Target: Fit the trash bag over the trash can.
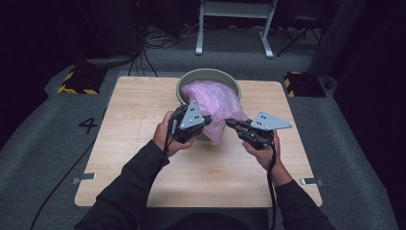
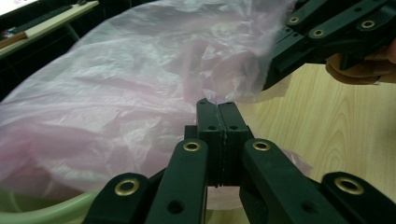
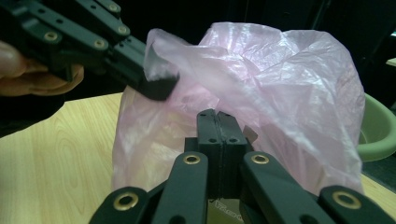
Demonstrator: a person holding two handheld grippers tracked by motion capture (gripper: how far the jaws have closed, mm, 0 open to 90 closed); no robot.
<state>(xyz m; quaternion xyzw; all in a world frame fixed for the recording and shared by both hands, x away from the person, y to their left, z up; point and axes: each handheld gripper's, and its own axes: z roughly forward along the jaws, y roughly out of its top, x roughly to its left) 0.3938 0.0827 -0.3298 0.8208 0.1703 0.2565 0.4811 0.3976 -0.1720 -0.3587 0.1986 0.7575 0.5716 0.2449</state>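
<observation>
- High view: the left tongs (image 1: 207,120) and the right tongs (image 1: 231,123) meet over the near half of the wooden counter (image 1: 143,143), both tips at the pink plastic bag (image 1: 213,103).
- The bag sits in a pale green basin (image 1: 209,76) just beyond both tongs, and its film spills over the basin's near rim and hangs down between the two tips.
- Left gripper view: the left tongs (image 2: 217,103) have their jaws pressed flat together, with the edge of the bag (image 2: 140,84) at their tip; whether film is pinched between them cannot be told.
- In that view the right tongs (image 2: 275,77) come in from the upper right, their tip against the bag's edge, with fingers (image 2: 369,65) behind them.
- Right gripper view: the right tongs (image 3: 217,112) also stand with jaws together, right up against the bag (image 3: 289,84); a pinch of film cannot be made out.
- There the left tongs (image 3: 161,88) reach in from the upper left, with a fold of the bag draped over their tip.
- The basin's rim (image 3: 378,130) shows to the right of the right tongs.
- Writing: a painted "4" (image 1: 88,125) on the grey floor, left of the counter; faint print by the right tongs is too blurred to read.
</observation>
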